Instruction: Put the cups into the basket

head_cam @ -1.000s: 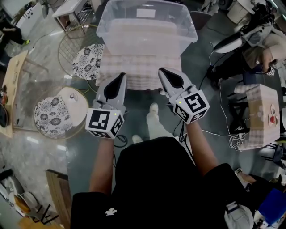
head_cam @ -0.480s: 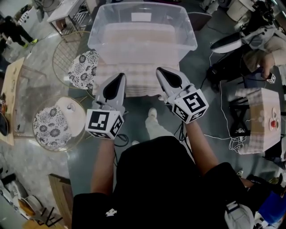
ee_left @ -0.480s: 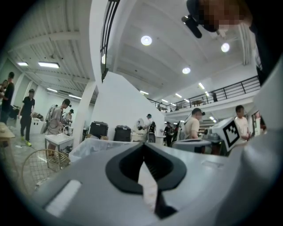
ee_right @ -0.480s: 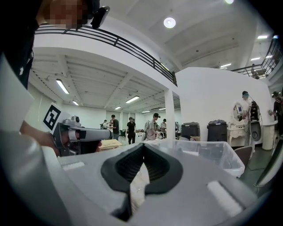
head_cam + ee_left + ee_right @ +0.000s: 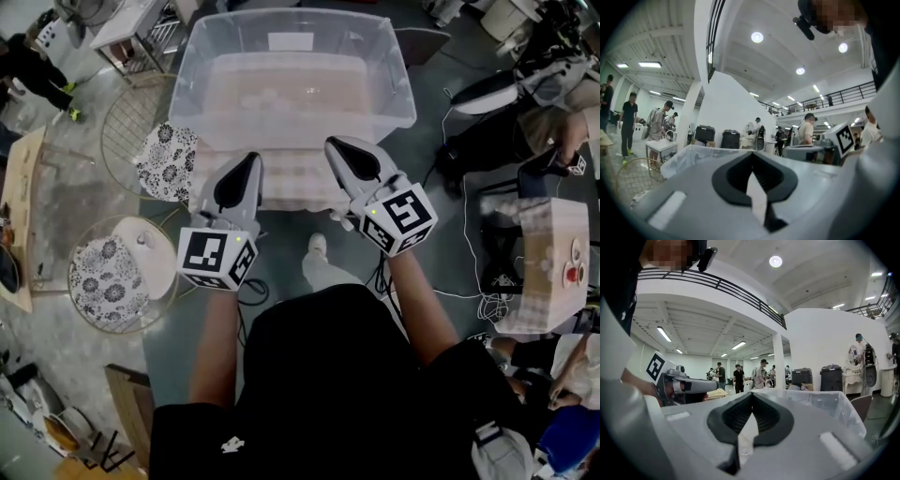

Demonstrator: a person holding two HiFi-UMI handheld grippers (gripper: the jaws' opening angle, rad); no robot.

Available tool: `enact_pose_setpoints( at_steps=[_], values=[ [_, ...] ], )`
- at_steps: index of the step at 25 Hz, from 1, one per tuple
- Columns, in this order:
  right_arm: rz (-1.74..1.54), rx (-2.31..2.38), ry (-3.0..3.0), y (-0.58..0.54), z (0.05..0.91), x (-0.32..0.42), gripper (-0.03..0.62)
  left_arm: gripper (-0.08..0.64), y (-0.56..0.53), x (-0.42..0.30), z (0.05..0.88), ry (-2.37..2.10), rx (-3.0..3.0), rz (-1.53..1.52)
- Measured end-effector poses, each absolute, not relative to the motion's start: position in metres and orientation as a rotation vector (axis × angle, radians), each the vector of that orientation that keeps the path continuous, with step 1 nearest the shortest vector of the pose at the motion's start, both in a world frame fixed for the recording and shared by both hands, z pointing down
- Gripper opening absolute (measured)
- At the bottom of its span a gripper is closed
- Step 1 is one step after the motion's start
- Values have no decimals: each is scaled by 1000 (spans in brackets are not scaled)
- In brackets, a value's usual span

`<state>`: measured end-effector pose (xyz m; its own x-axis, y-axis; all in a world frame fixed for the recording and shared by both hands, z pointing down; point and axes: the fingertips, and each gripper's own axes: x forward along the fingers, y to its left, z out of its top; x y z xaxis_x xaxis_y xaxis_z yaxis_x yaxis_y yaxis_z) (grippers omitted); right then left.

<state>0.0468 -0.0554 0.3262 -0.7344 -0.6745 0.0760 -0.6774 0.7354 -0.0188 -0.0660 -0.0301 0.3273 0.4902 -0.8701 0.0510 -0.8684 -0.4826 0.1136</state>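
Note:
A large clear plastic bin [image 5: 295, 56] stands on a table with a checked cloth [image 5: 300, 183] straight ahead; its rim also shows in the left gripper view [image 5: 689, 157] and the right gripper view [image 5: 825, 401]. I cannot make out a cup in any view. My left gripper [image 5: 248, 157] is held level over the table's near edge, jaws shut with nothing between them [image 5: 752, 153]. The right gripper [image 5: 331, 143] is beside it, a little closer to the bin's front wall, also shut and empty [image 5: 752, 393]. A gap of about a hand's width separates the two.
Two round wire stools with flowered cushions stand at the left [image 5: 164, 159] [image 5: 108, 272]. A small checked table [image 5: 548, 253] and floor cables [image 5: 469, 281] lie at the right. People stand around the hall [image 5: 737, 378]. My shoe [image 5: 317, 246] is on the grey floor below the grippers.
The person has stepped forward: bin and table have drawn closer, and both grippers, still side by side and shut, now reach over the table's near edge.

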Motion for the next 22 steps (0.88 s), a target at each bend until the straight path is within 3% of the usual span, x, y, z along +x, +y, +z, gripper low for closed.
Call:
enact_pose_setpoints(
  at_steps=[22],
  values=[
    [199,958,-2907,-166,361,81,0,6,-148,-34,337,-1621,2526,71]
  ],
)
